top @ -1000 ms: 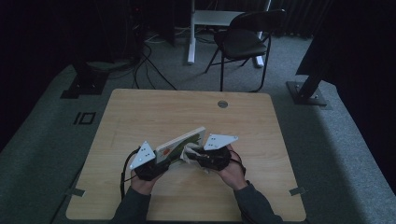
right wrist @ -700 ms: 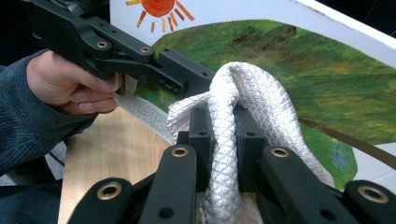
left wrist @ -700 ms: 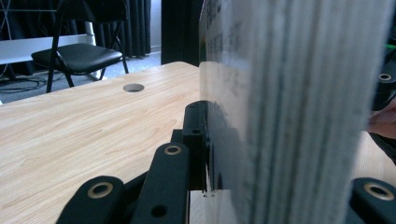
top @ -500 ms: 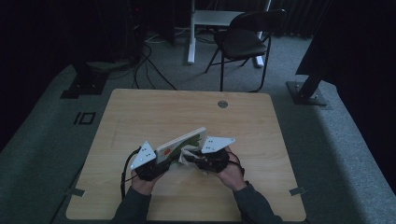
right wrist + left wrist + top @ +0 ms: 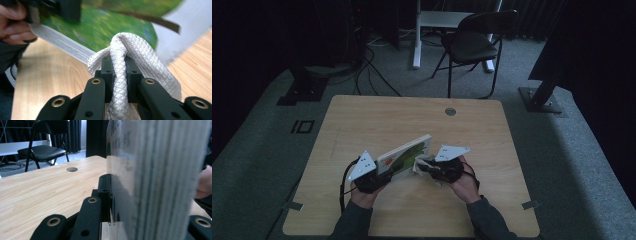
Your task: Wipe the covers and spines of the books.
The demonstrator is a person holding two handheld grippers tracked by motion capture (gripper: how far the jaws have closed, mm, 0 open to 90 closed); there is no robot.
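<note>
While the left claw (image 5: 379,176) grips the book (image 5: 404,156), the right claw (image 5: 117,62) pinches a cloth (image 5: 140,55).

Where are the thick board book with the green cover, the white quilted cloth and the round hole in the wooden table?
thick board book (image 5: 404,154), high view, green cover
white quilted cloth (image 5: 135,53), right gripper view, bunched fold
round hole (image 5: 72,169), left gripper view, opening

Bare tabletop (image 5: 377,120) beyond raised book (image 5: 404,156)
</note>
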